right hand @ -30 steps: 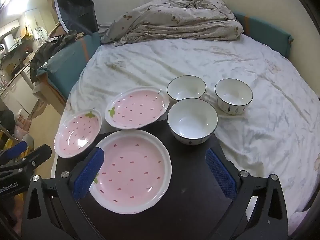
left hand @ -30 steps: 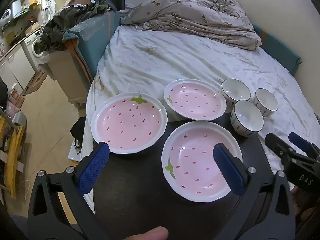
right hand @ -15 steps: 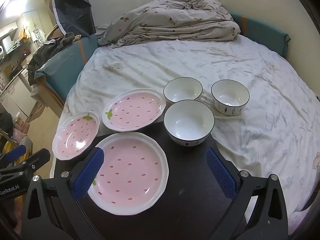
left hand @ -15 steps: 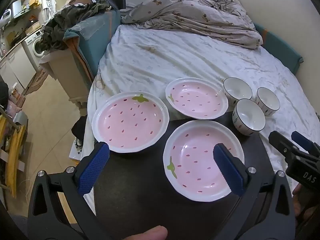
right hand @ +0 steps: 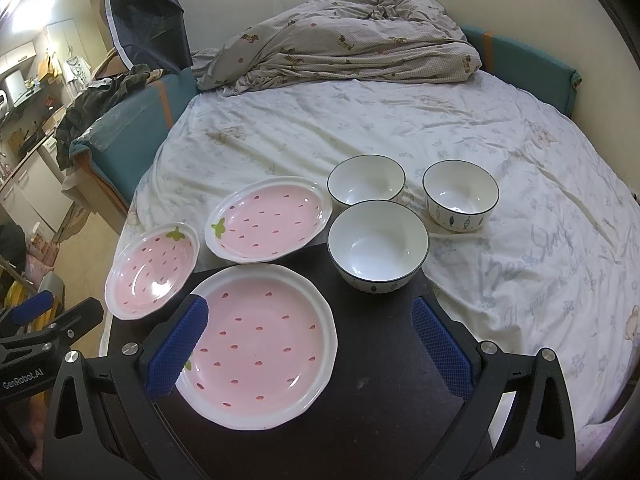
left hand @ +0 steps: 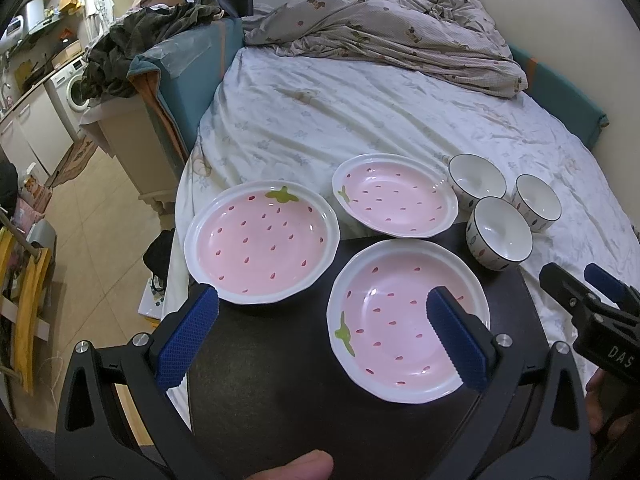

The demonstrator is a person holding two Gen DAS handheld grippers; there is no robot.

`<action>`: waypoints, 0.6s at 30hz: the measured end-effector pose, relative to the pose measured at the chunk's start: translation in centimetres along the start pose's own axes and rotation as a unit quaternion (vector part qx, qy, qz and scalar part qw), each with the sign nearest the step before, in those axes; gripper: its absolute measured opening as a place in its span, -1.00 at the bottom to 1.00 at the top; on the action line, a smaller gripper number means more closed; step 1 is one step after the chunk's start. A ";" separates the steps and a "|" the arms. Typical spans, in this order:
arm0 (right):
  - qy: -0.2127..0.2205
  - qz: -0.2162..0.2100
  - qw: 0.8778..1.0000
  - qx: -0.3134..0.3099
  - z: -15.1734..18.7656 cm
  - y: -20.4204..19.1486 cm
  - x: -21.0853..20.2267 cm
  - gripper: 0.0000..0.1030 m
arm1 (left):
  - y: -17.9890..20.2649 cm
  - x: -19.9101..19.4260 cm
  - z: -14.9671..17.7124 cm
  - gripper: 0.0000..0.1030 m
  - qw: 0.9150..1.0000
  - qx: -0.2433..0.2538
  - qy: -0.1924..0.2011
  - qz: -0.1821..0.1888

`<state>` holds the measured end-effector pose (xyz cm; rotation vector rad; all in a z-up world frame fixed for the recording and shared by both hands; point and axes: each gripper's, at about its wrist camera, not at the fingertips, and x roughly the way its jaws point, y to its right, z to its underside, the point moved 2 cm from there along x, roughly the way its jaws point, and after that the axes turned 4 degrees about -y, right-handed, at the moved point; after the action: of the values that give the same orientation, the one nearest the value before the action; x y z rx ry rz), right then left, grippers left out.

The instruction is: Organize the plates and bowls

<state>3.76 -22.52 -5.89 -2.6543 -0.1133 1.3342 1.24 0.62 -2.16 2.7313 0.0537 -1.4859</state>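
- Left gripper (left hand: 320,336): jaws spread wide, holding nothing, above the dark table (left hand: 280,392).
- Right gripper (right hand: 308,340): likewise wide open and empty.
- Nearest strawberry plate (right hand: 260,344) lies flat on the table (leaf toward the left gripper); three bowls (right hand: 378,246) stand upright behind.

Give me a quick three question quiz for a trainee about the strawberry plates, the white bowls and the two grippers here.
1. How many pink strawberry plates are there?
2. True or false: the left gripper is shut on a plate.
3. Where does the nearest white bowl stand: A on the black table, B inside another bowl, C on the floor?

Key: 1. three; 2. false, both it and the right gripper are open and empty; 3. A, at its far edge.
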 end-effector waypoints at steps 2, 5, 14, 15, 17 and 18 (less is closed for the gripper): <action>0.000 0.000 1.000 0.000 0.0 0.0 0.0 1.00 | 0.0 0.0 0.0 0.99 1.000 0.000 0.000 0.000; 0.000 0.000 1.000 0.000 0.0 0.0 0.0 1.00 | 0.0 0.0 0.0 0.99 1.000 0.000 0.000 0.000; 0.000 0.001 1.000 0.000 0.0 0.0 0.1 1.00 | 0.0 0.0 0.0 0.99 1.000 -0.001 -0.001 0.000; 0.000 0.002 1.000 0.000 0.0 0.0 0.1 1.00 | 0.0 0.0 0.0 0.99 1.000 0.000 -0.001 0.000; 0.000 0.001 1.000 0.000 0.0 0.0 0.1 1.00 | 0.0 0.0 0.0 0.99 1.000 0.000 -0.001 -0.001; -0.001 0.001 1.000 0.000 0.0 0.1 0.1 1.00 | 0.0 0.0 0.0 0.99 1.000 0.001 -0.001 -0.001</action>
<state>3.82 -22.56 -6.02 -2.6546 -0.1102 1.3368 1.26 0.63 -2.21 2.7323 0.0549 -1.4896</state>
